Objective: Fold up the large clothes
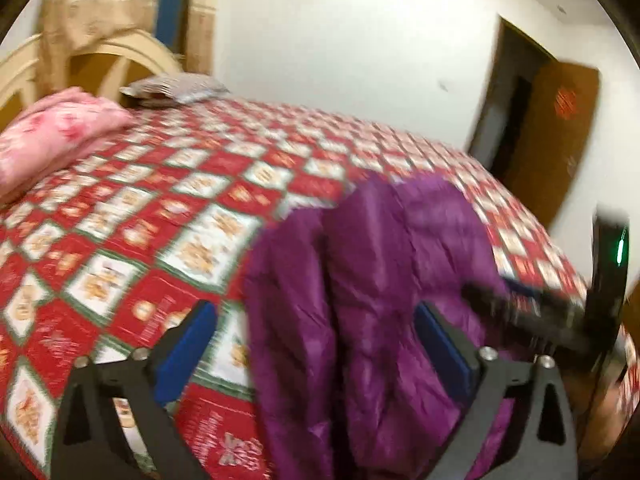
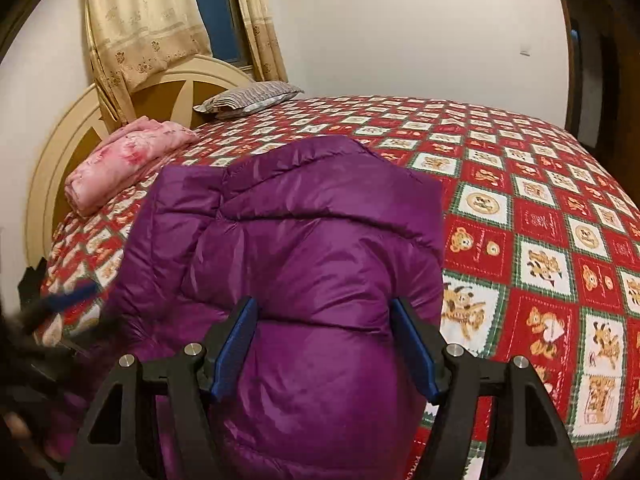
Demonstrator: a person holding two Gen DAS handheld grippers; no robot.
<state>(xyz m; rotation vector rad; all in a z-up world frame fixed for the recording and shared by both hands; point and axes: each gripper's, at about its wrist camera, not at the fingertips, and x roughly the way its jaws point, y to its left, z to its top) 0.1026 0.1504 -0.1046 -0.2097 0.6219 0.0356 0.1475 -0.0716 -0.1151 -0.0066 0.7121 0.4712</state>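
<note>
Blue-padded fingers (image 2: 236,344) of the right gripper (image 2: 324,340) stand part-way spread just above the purple puffer jacket (image 2: 312,240); whether the pads press on the quilted fabric bulging between them I cannot tell. That jacket lies in a folded bundle on the bed (image 2: 540,208), near its front edge, on a red, white and green checked cover printed with bears. In the blurred left wrist view, the left gripper (image 1: 316,344) has its fingers (image 1: 188,340) spread wide, with nothing pinched; the jacket lies beneath and between them, slightly toward the right one. Farther back, a folded pink blanket (image 2: 124,168) rests near the cream headboard (image 2: 60,152), and a striped pillow (image 2: 248,98) lies beside it at the head of the bed. Yellow curtains (image 2: 136,20) hang behind the headboard.
</note>
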